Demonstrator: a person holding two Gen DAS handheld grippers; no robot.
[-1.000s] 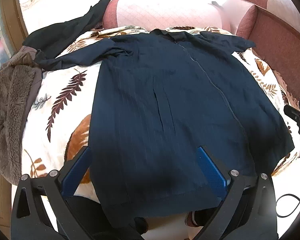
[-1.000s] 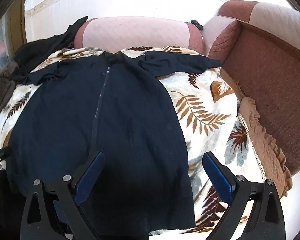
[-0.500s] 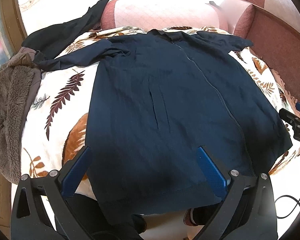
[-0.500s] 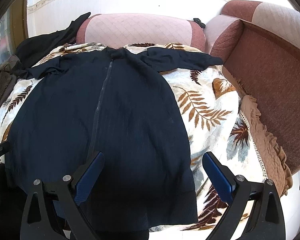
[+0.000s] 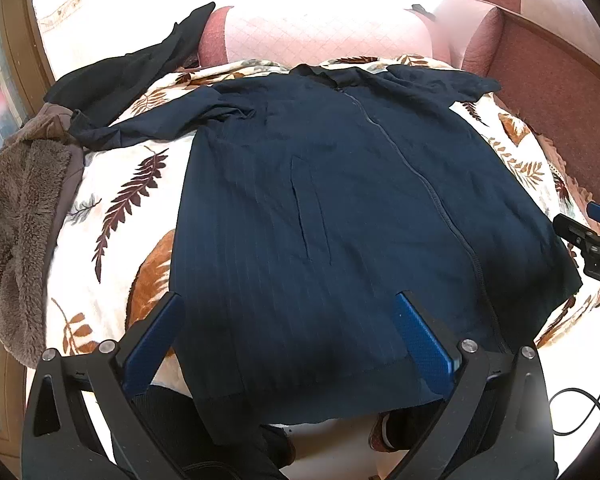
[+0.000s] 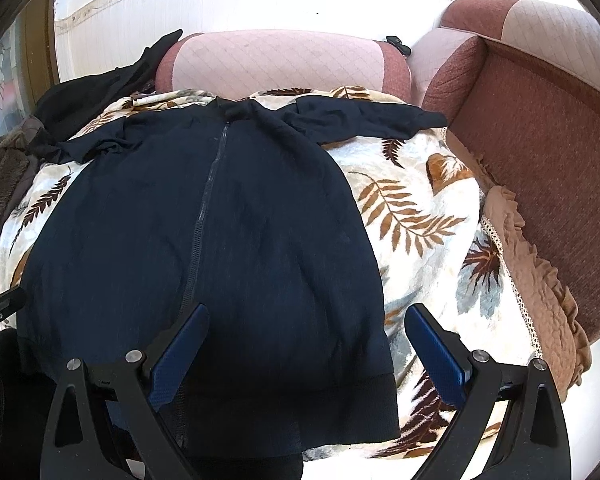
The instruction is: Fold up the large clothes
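A large dark navy zip-front jacket [image 5: 340, 216] lies flat and spread open on a leaf-print blanket [image 5: 124, 208], collar at the far side, both sleeves stretched sideways. It also shows in the right wrist view [image 6: 204, 248]. My left gripper [image 5: 288, 340] is open and empty above the jacket's near hem. My right gripper [image 6: 308, 348] is open and empty above the hem's right corner. The right gripper's tip also shows at the left wrist view's right edge [image 5: 580, 236].
A brown fuzzy garment [image 5: 16, 216] lies at the blanket's left edge and a black garment [image 5: 120, 80] at the far left. Pink sofa cushions [image 6: 284, 64] stand behind and a brown sofa back [image 6: 548, 152] on the right. A cable [image 5: 576, 412] lies on the floor.
Both cameras have drawn back slightly and risen, so more of the jacket's hem shows. The jacket lies as before. Both grippers stay open.
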